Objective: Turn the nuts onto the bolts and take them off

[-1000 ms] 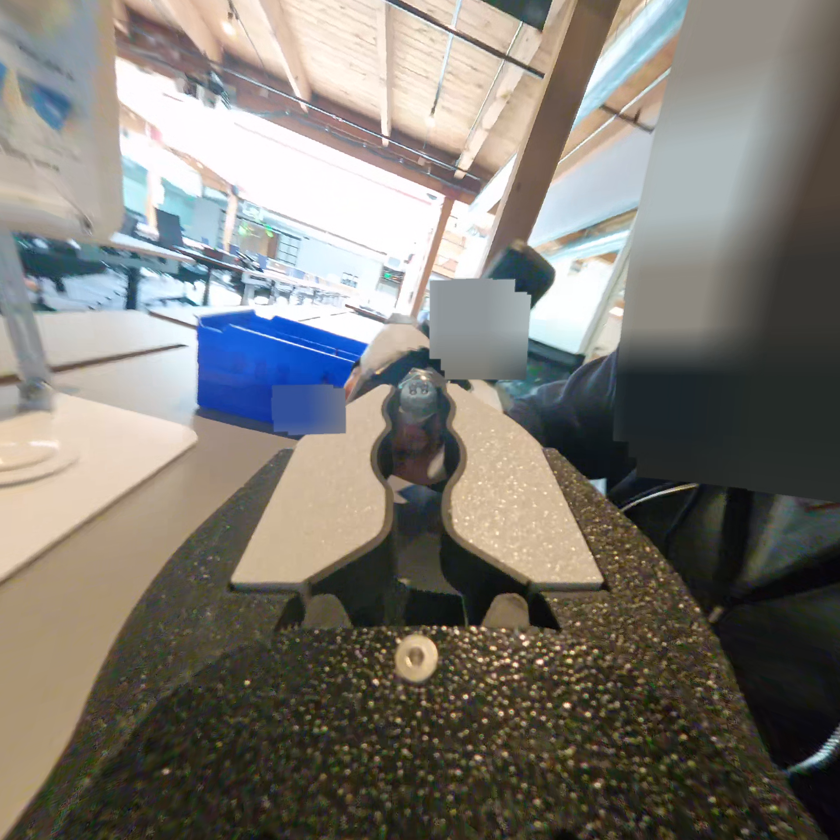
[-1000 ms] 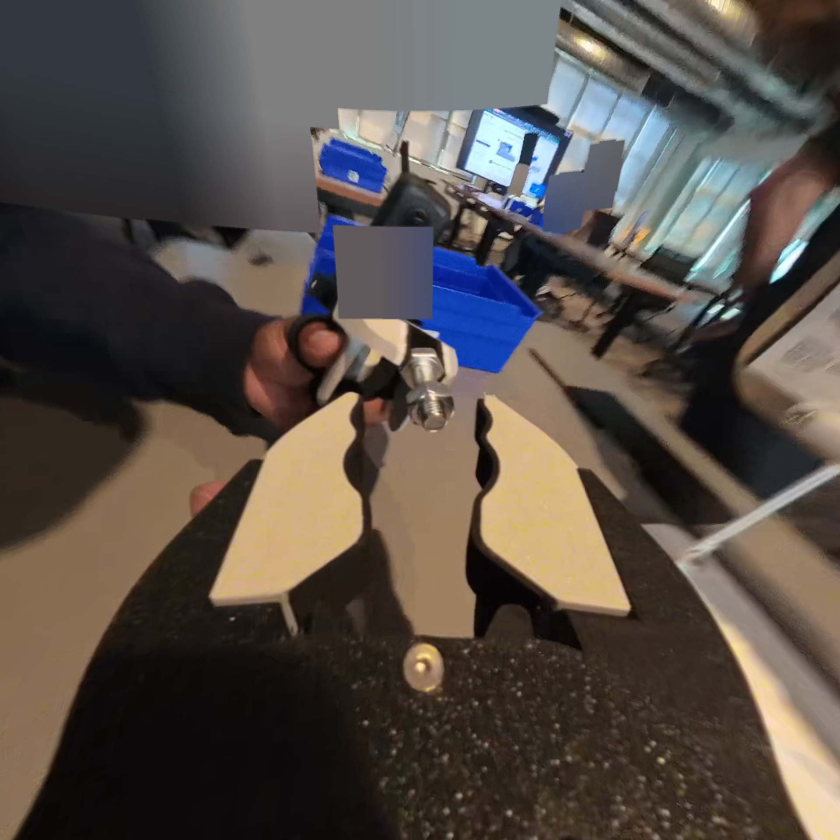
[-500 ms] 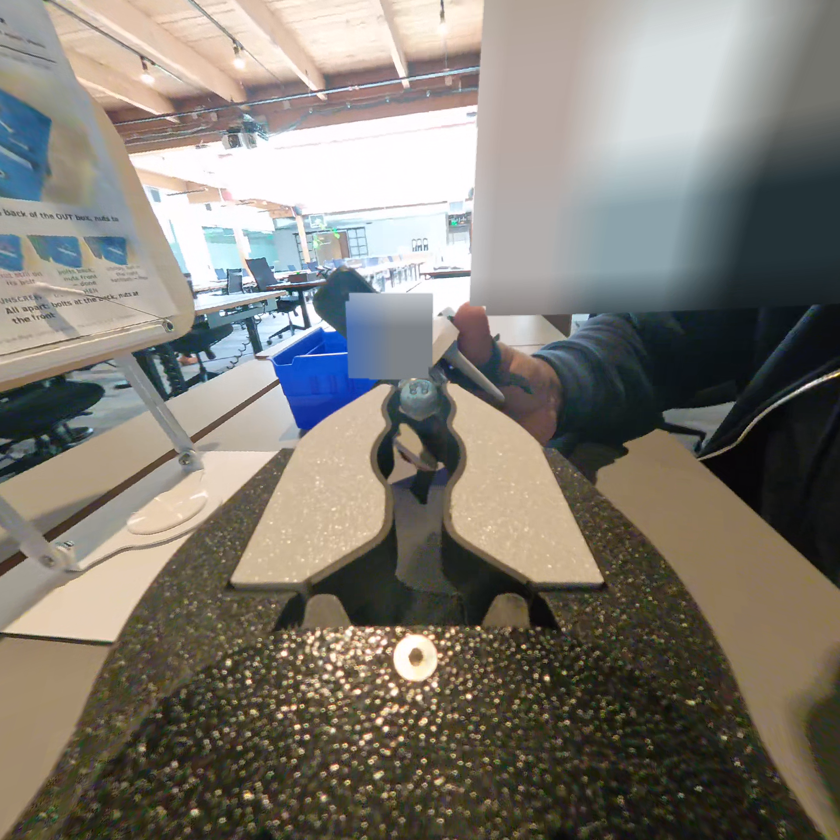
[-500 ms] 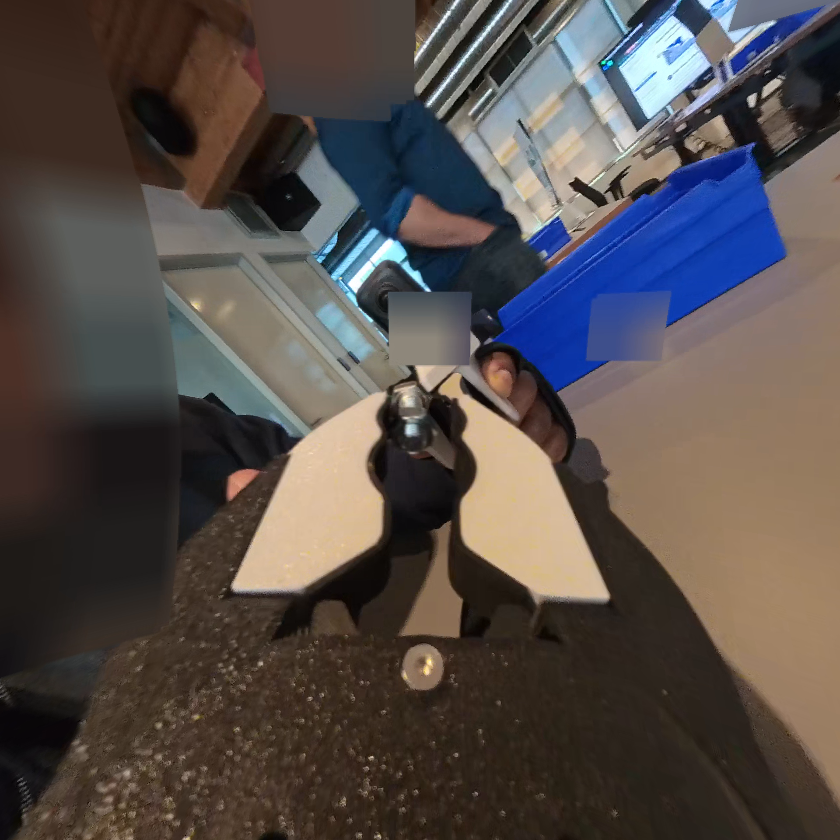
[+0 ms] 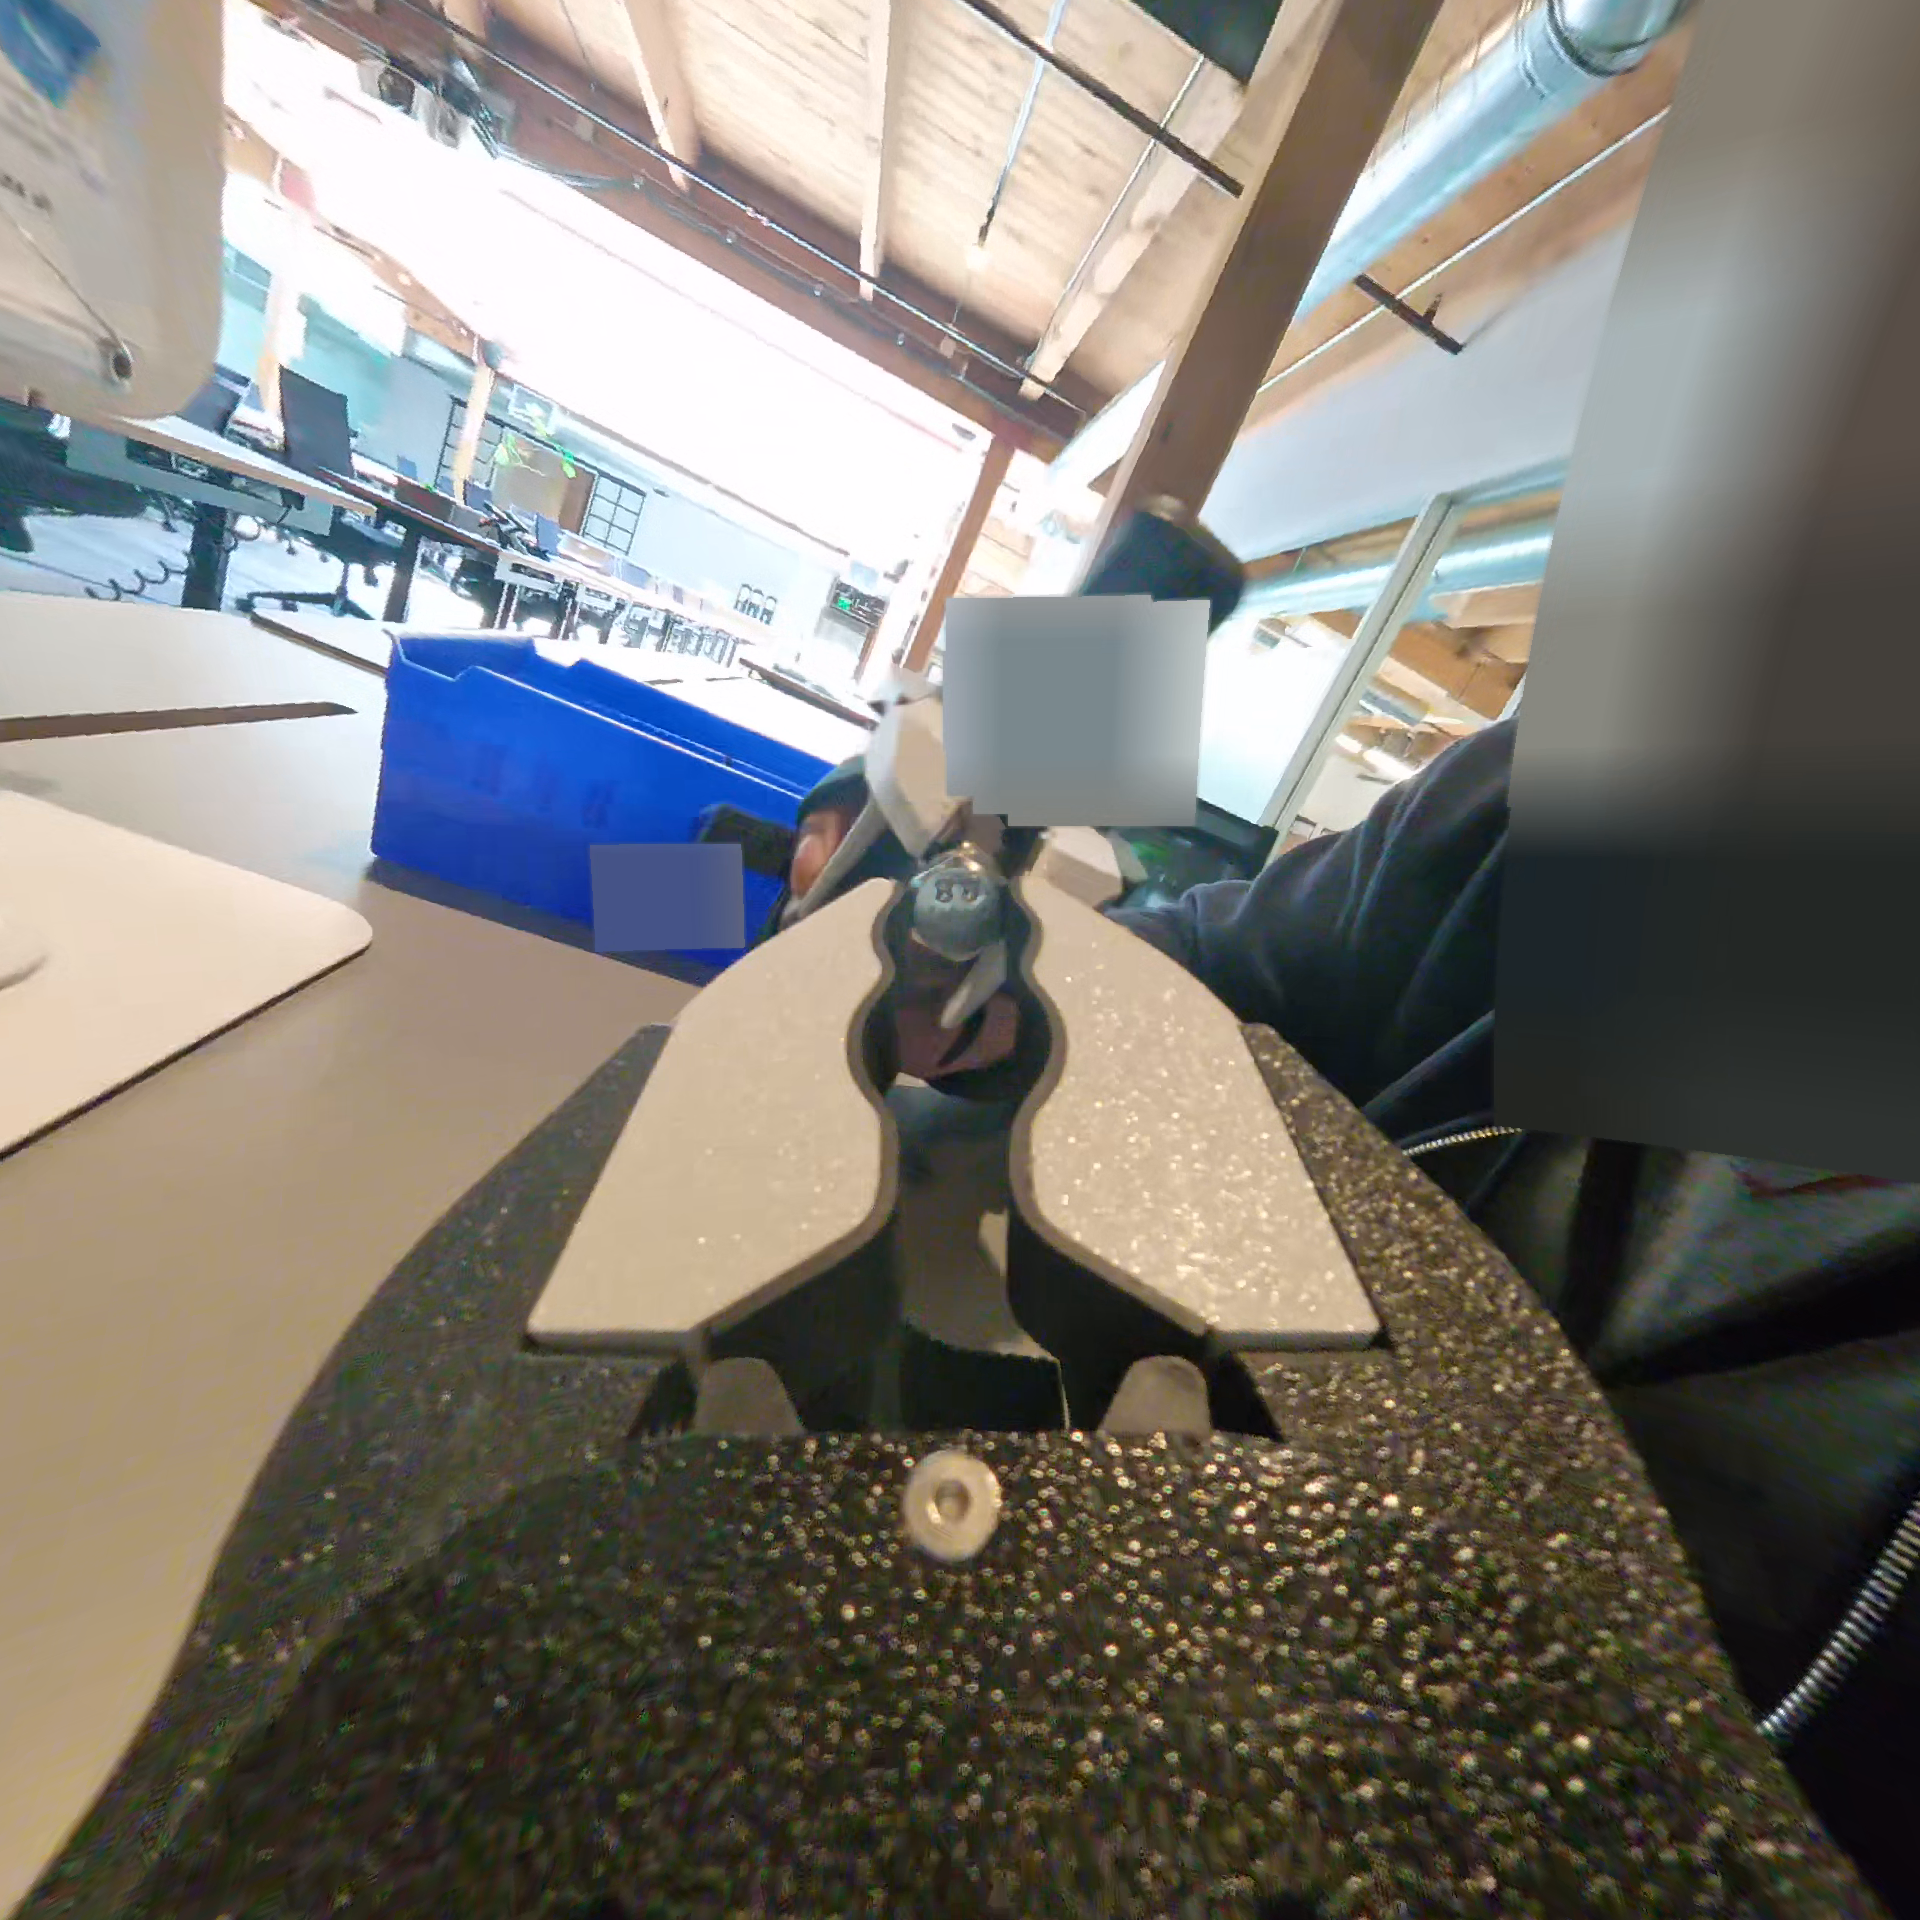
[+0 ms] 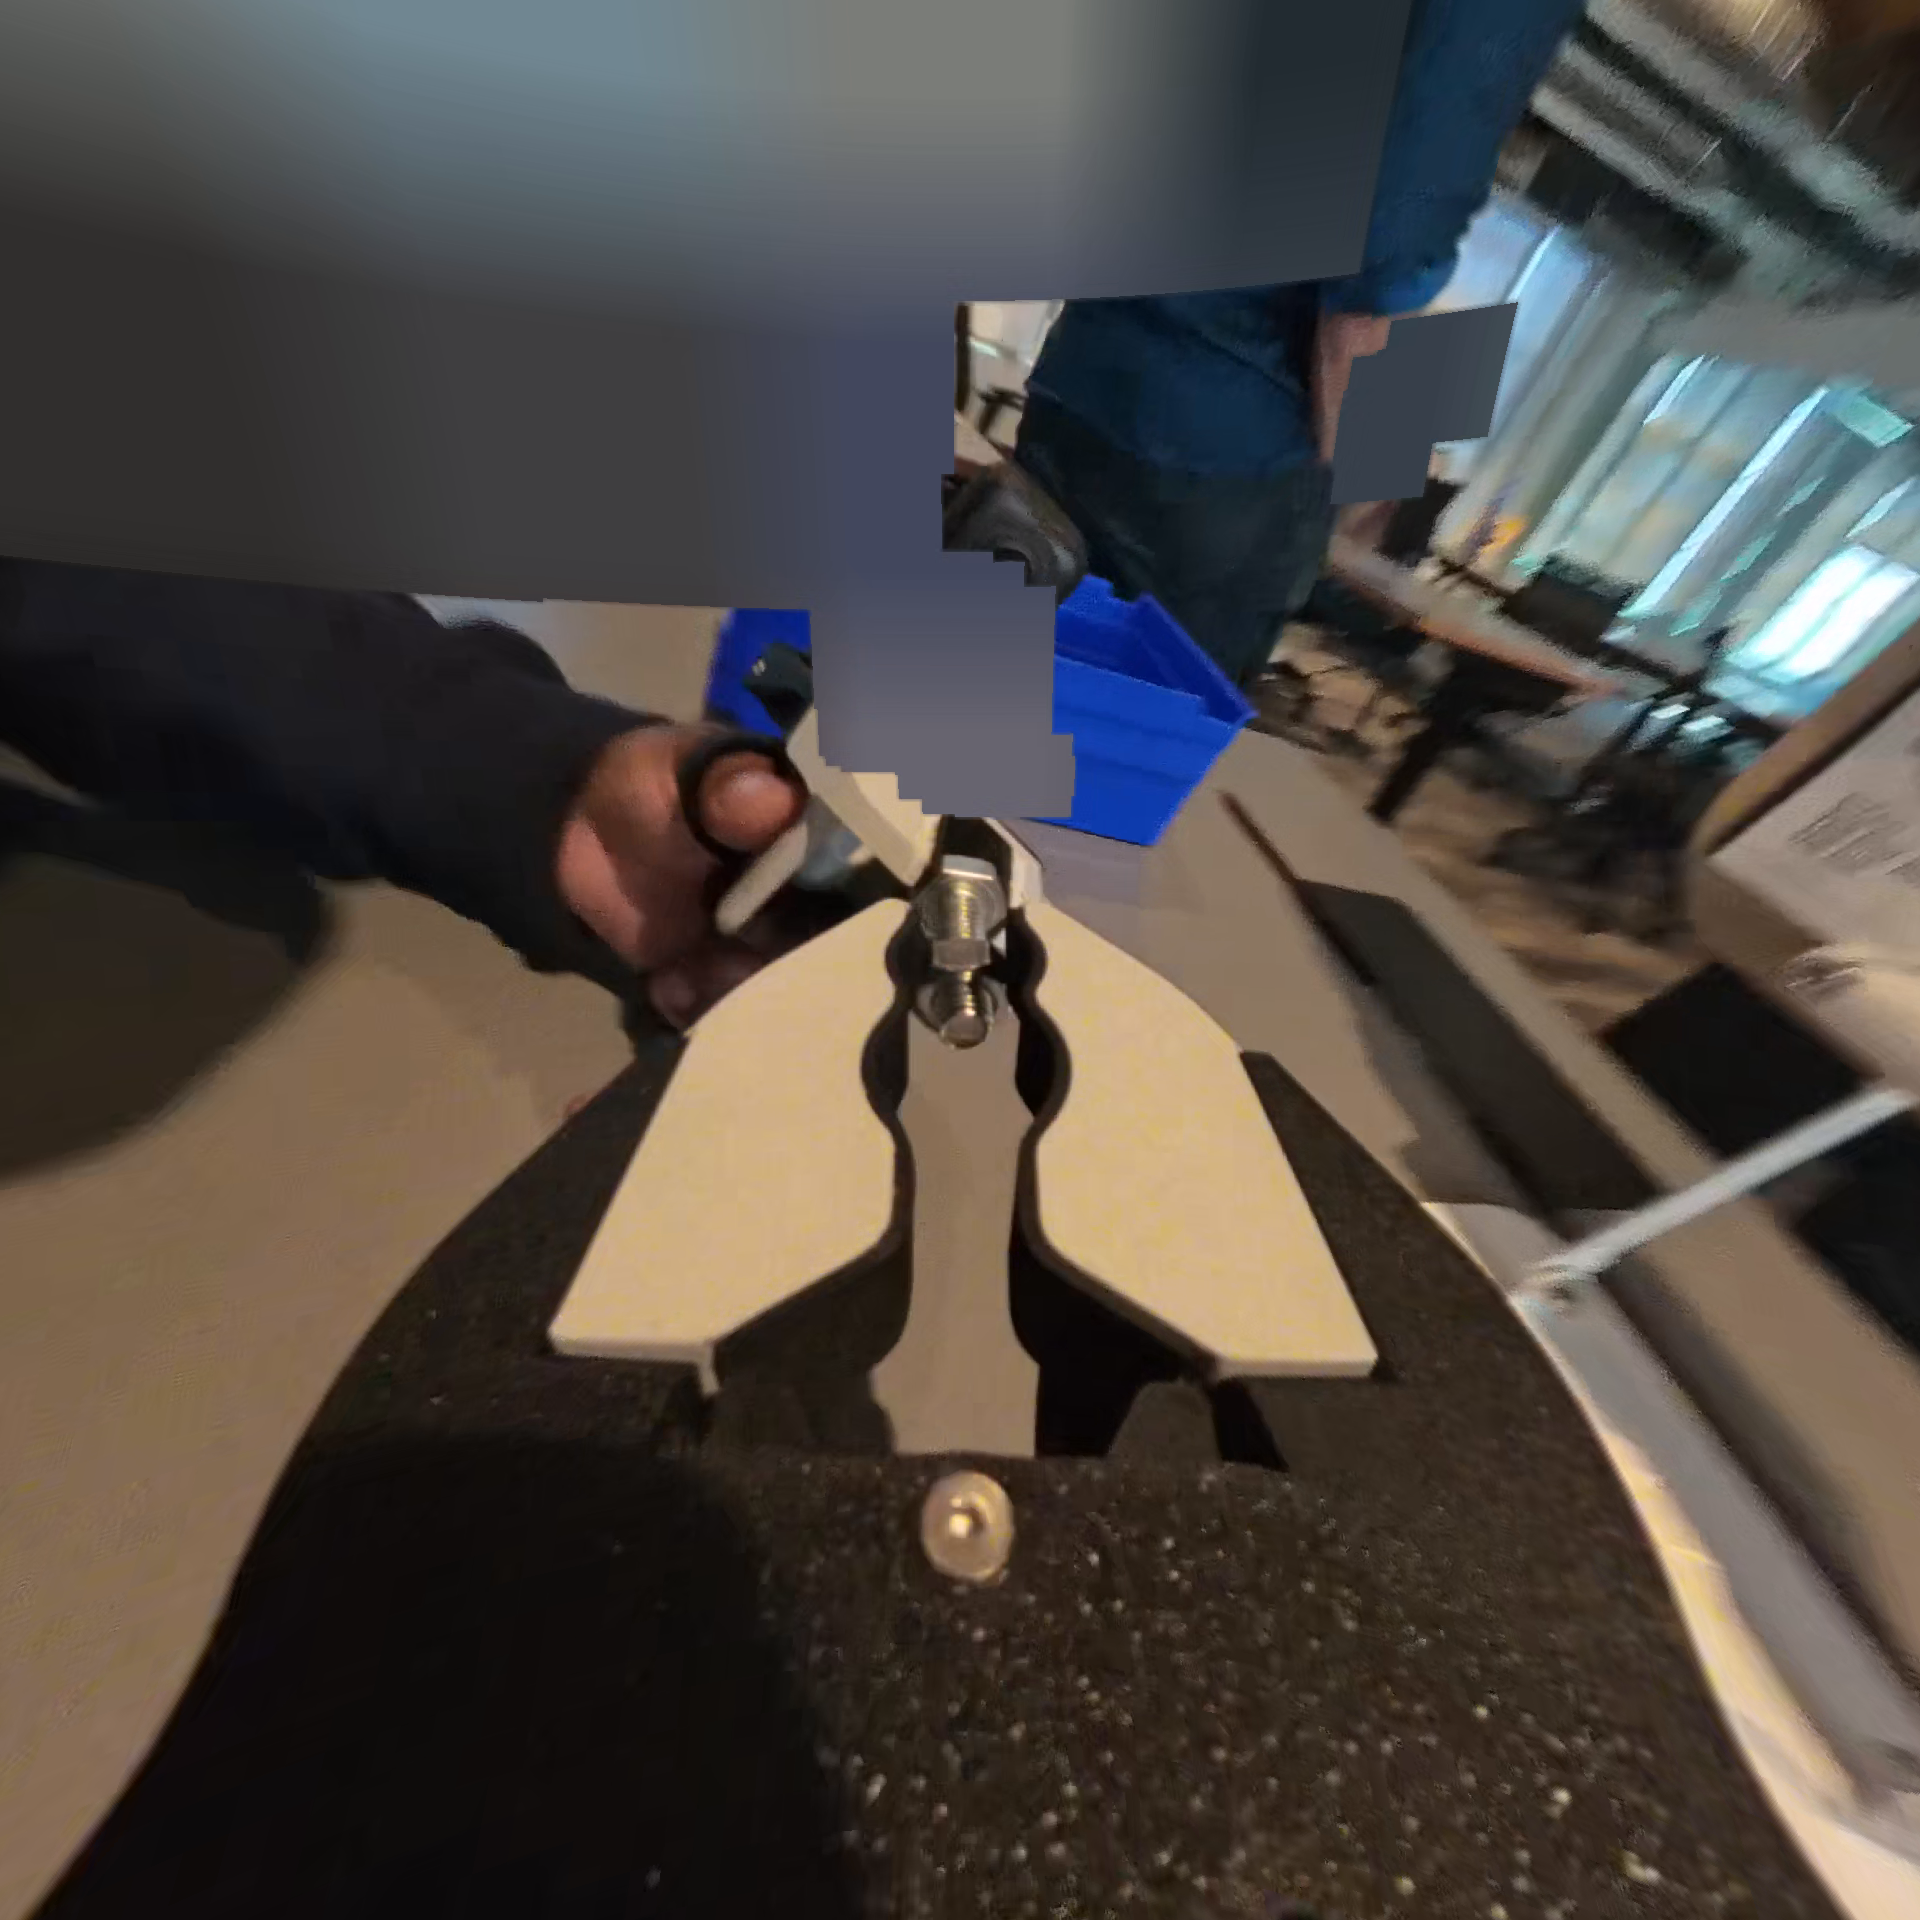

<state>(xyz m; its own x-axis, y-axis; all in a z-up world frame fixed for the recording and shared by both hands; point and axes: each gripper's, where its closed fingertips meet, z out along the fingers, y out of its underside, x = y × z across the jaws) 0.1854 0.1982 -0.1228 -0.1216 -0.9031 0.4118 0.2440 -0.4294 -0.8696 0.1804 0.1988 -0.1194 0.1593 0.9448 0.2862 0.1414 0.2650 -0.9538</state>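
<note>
In the left wrist view, the left gripper point(image 5: 956, 920) has its fingers point(image 5: 769, 1101) closed on the head of the bolt point(image 5: 954, 914), held in the air above the desk point(image 5: 208, 1195). A blue bin point(image 5: 561, 769) stands behind.

In the right wrist view, the right gripper point(image 6: 961, 940) has its fingers point(image 6: 1164, 1132) pinched around the nut point(image 6: 958, 948) partway along the bolt's thread, whose tip points at the camera. A hand point(image 6: 665, 862) holds the other gripper just beyond.

Shiny metal bolt point(image 6: 958, 971) – grainy matt gripper point(image 6: 958, 914) – glossy plastic bin point(image 5: 540, 790)
</note>
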